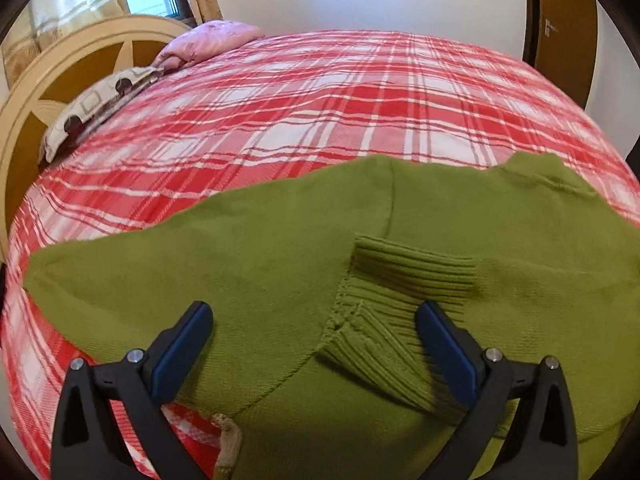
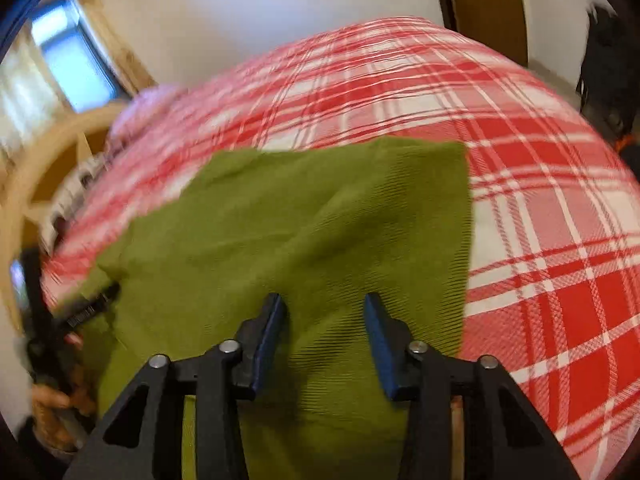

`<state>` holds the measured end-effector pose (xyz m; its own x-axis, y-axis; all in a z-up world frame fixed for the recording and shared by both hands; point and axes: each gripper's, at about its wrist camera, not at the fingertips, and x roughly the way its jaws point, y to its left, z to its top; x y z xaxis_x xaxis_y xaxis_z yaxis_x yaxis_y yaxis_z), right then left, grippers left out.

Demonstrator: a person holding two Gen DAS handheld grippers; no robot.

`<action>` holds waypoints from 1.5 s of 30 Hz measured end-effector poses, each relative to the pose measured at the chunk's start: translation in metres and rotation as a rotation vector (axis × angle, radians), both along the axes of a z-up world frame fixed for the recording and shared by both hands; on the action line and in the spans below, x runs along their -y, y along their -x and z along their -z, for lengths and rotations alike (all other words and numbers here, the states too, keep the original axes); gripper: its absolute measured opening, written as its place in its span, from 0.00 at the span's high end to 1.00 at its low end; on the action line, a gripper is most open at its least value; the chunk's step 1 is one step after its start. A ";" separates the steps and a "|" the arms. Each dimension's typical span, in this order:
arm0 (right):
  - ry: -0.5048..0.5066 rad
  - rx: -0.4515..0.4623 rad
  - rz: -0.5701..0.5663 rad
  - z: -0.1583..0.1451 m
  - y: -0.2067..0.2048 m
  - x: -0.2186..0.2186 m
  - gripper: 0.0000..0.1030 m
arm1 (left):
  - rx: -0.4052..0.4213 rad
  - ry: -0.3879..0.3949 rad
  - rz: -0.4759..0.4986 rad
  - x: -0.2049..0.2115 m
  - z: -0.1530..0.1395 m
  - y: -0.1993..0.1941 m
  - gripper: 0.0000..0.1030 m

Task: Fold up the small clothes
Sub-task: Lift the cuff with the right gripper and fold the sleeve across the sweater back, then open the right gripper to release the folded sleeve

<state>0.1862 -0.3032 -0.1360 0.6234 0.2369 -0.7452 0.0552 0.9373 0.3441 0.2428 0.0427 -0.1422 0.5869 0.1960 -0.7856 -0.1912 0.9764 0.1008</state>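
Note:
A green knit sweater point(image 1: 260, 272) lies spread on the red and white plaid bed point(image 1: 320, 92). A sleeve with a ribbed cuff point(image 1: 416, 272) is folded across its body. My left gripper point(image 1: 316, 320) is open and empty, just above the sweater near the cuff. In the right wrist view the sweater point(image 2: 312, 220) lies with its ribbed hem toward the right. My right gripper point(image 2: 326, 308) is open and empty over the sweater's near part. The left gripper point(image 2: 84, 312) shows at the left edge of that view, blurred.
A cream headboard point(image 1: 60, 76) stands at the left, with a patterned pillow point(image 1: 88, 112) and a pink pillow point(image 1: 208, 42) against it. A wooden door point(image 1: 564, 36) is at the far right. A dark object point(image 2: 608, 60) stands beside the bed.

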 end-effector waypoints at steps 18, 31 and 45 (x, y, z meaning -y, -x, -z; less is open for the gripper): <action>0.282 -0.057 0.064 -0.002 -0.054 -0.010 1.00 | 0.025 0.033 -0.105 -0.019 0.003 0.003 0.00; 0.296 0.135 0.084 -0.035 -0.033 -0.023 0.98 | 0.053 0.008 -0.117 -0.062 -0.013 0.039 0.00; 0.178 0.087 -0.322 -0.005 -0.014 -0.214 0.98 | 0.133 0.122 -0.322 -0.190 -0.022 0.085 0.00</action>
<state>0.2007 -0.0888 -0.1314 0.6010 0.3023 -0.7399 -0.2741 0.9475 0.1645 0.1575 0.2325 -0.1203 0.6092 0.2971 -0.7352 -0.4942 0.8674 -0.0589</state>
